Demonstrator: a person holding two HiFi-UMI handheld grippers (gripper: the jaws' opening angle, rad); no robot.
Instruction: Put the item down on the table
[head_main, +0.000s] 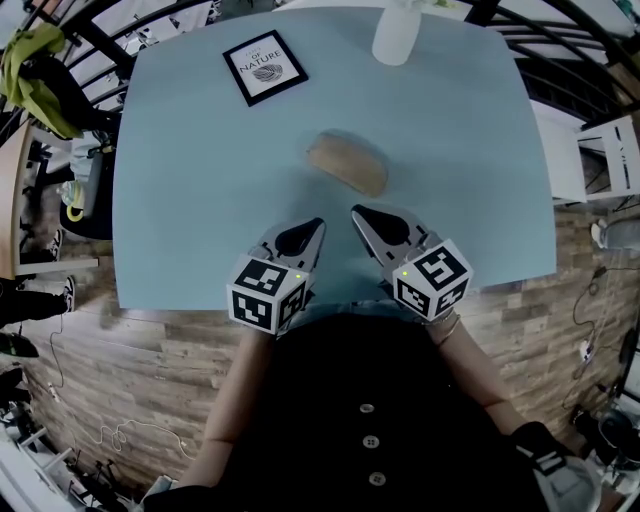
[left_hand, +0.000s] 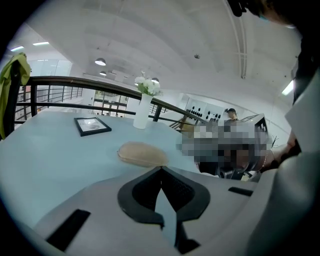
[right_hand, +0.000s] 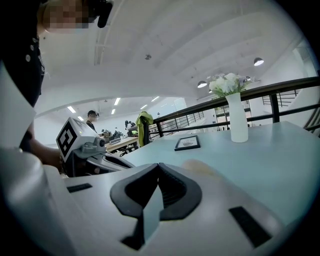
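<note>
The tan oblong item lies flat mid-frame on the worktop, long axis running upper left to lower right. Below it, your left gripper and right gripper show jaws pressed together, empty.

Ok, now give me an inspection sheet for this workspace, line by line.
Surface: light blue table, no spills seen.
Job's things: tan oval item lying flat mid-table, apart from both grippers.
Clutter: framed print and white vase at the far edge.
Grippers: left gripper and right gripper both shut, empty, at the near edge.
Cables: thin cable loose on the floor, left.
Surroundings: wood-look floor, black railing, green garment.
</note>
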